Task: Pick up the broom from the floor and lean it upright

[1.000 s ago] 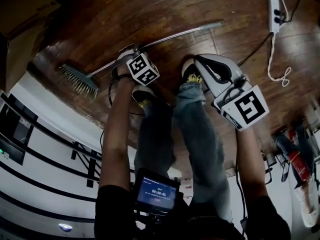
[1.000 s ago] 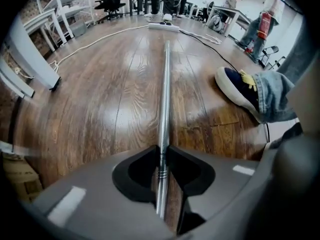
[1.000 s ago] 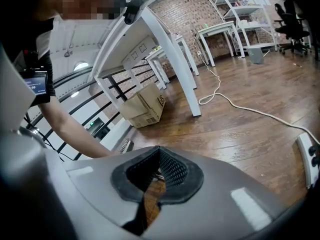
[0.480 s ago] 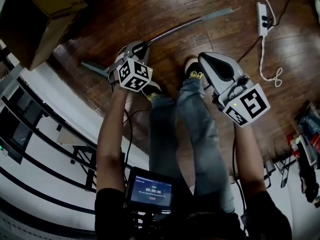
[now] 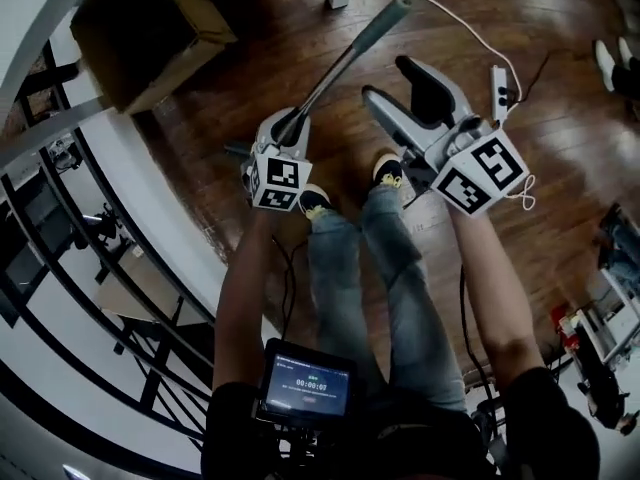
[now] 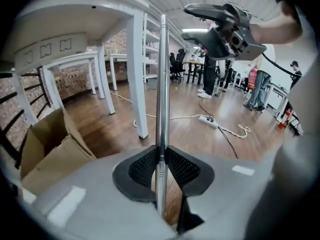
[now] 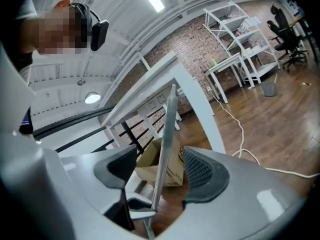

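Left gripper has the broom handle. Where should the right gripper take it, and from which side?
Grip the bare metal handle above the left gripper, which is clamped lower down. Come from the handle's right, where the right gripper hangs, its jaws opening with the thin round shaft between them, untouched. Square the fingers across it.

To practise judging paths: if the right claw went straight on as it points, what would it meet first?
Probably the broom handle, seen between the opening jaws of the right claw; depth is unclear.
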A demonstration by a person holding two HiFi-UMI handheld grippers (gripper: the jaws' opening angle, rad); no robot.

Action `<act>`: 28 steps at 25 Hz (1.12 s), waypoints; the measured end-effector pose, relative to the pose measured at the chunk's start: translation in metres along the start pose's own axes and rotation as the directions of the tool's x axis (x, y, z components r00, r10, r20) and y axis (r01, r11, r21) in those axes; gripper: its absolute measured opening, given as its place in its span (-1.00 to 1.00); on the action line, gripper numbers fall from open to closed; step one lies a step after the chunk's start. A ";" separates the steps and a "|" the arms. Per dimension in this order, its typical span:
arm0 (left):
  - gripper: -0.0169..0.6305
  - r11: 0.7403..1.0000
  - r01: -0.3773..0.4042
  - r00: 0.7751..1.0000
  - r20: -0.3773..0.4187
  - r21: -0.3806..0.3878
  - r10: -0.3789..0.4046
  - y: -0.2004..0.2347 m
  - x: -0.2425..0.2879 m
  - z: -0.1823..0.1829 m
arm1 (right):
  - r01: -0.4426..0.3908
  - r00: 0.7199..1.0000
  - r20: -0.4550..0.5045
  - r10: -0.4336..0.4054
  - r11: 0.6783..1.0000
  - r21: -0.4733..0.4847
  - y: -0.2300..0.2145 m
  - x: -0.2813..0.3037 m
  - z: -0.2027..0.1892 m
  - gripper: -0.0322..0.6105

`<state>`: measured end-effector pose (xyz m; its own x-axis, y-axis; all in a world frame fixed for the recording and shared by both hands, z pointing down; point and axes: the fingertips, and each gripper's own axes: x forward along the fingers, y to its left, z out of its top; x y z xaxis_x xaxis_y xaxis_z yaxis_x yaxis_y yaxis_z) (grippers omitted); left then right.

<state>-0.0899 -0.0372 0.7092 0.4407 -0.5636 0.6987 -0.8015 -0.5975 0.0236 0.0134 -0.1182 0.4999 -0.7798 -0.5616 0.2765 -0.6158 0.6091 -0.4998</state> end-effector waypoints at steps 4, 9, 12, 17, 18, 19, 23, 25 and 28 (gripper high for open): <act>-0.68 0.996 -0.062 0.996 0.066 -0.058 0.066 0.006 -0.026 0.017 | -0.068 0.998 -0.002 0.068 0.995 -0.071 0.040 0.061 0.032 -0.30; -0.68 0.966 -0.138 0.975 0.142 -0.220 0.171 0.024 -0.061 0.038 | -0.253 0.966 -0.007 0.257 0.946 -0.202 0.120 0.095 0.063 -0.61; -0.68 0.937 -0.177 0.956 0.174 -0.301 0.236 0.043 -0.074 0.053 | -0.340 0.939 -0.049 0.340 0.901 -0.270 0.152 0.115 0.079 -0.61; -0.68 0.892 -0.237 0.930 0.177 -0.385 0.323 0.090 -0.047 0.066 | -0.460 0.885 -0.098 0.454 0.826 -0.326 0.152 0.162 0.090 -0.62; -0.68 0.886 -0.241 0.927 0.175 -0.396 0.331 0.096 -0.040 0.065 | -0.471 0.879 -0.103 0.465 0.818 -0.329 0.147 0.170 0.088 -0.62; -0.68 0.883 -0.243 0.926 0.176 -0.402 0.335 0.101 -0.035 0.065 | -0.474 0.878 -0.103 0.468 0.817 -0.329 0.141 0.176 0.088 -0.61; -0.67 0.877 -0.267 0.918 0.173 -0.399 0.358 0.112 -0.033 0.080 | -0.490 0.868 -0.089 0.489 0.812 -0.316 0.130 0.178 0.106 -0.61; -0.66 0.867 -0.293 0.907 0.169 -0.402 0.385 0.122 -0.037 0.083 | -0.509 0.855 -0.087 0.512 0.793 -0.334 0.134 0.177 0.113 -0.61; -0.65 0.863 -0.298 0.902 0.174 -0.407 0.394 0.126 -0.031 0.080 | -0.516 0.850 -0.104 0.516 0.778 -0.357 0.132 0.184 0.106 -0.60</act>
<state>-0.1726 -0.1408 0.6329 0.1524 -0.8434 0.5153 -0.9880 -0.1156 0.1029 -0.1995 -0.2010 0.3975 -0.9925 -0.1050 0.0622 -0.1170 0.9641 -0.2384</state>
